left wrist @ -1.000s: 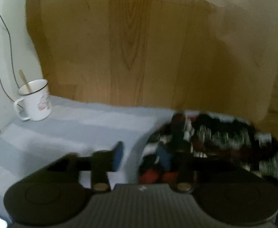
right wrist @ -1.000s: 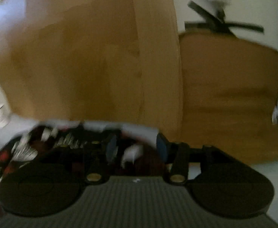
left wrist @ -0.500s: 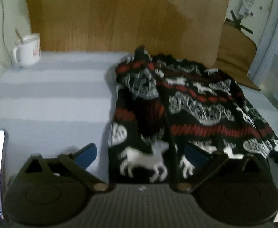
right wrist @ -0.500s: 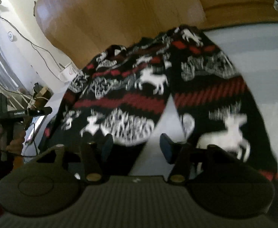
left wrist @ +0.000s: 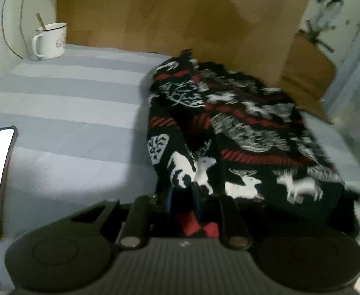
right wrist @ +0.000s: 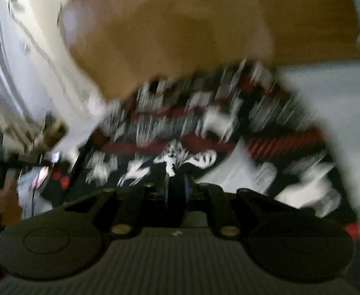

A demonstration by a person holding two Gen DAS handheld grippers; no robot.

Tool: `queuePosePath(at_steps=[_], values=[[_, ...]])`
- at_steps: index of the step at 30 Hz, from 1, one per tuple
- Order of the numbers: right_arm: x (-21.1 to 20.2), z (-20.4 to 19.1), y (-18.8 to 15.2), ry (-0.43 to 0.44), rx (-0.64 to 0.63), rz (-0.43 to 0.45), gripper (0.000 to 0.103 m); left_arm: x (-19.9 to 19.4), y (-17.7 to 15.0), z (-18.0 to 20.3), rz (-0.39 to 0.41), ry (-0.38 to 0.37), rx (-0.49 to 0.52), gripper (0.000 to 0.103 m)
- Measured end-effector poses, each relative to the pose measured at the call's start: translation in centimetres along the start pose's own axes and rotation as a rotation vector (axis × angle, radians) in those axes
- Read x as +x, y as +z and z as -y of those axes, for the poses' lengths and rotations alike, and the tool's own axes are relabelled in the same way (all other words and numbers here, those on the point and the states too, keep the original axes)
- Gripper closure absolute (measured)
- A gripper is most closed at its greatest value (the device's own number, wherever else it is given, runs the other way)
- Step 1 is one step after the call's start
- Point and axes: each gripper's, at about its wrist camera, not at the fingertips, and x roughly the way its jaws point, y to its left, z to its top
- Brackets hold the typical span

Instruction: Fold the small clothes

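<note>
Striped bedsheet (left wrist: 69,113) under white mug (left wrist: 49,40) with wooden stick (left wrist: 40,21) inside.

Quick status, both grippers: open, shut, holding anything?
Left gripper: shut on the near hem of the patterned garment.
Right gripper: shut on the garment's edge; view blurred.

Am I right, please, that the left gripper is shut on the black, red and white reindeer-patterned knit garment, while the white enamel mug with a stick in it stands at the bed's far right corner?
Not quite: the white enamel mug stands at the far left corner of the grey striped bed, as the left wrist view shows. The rest holds: the left gripper is shut on the black, red and white reindeer-patterned knit garment.
</note>
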Motion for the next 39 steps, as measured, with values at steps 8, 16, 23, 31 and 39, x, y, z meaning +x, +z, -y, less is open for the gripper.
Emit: queuePosePath(at_steps=[8,16,23,31,39], values=[[0.0,1.5,-2.4,-0.049,-0.053,-0.180,0.089,-0.9,-2.3,-0.9,-0.067,-0.021,-0.001,0.087],[-0.9,3.7,-0.6,-0.103,-0.049,-0.018,0.063,-3.5,-0.7,-3.0,-0.002,0.075,-0.024,0.063],[2.5,7.2,-0.7,-0.415,-0.114,-0.066,0.053,-4.9,3.6,-0.8,0.145,0.009,0.008,0.058],[5.0,5.4,-0.6,-0.533,-0.395,-0.086,0.093,-0.1,4.7,3.4,0.063,-0.052,0.086,0.055],[6.6,18.0,8.8,-1.034,-0.380,-0.037,0.083,1.5,5.0,2.0,0.059,-0.023,0.035,0.049]])
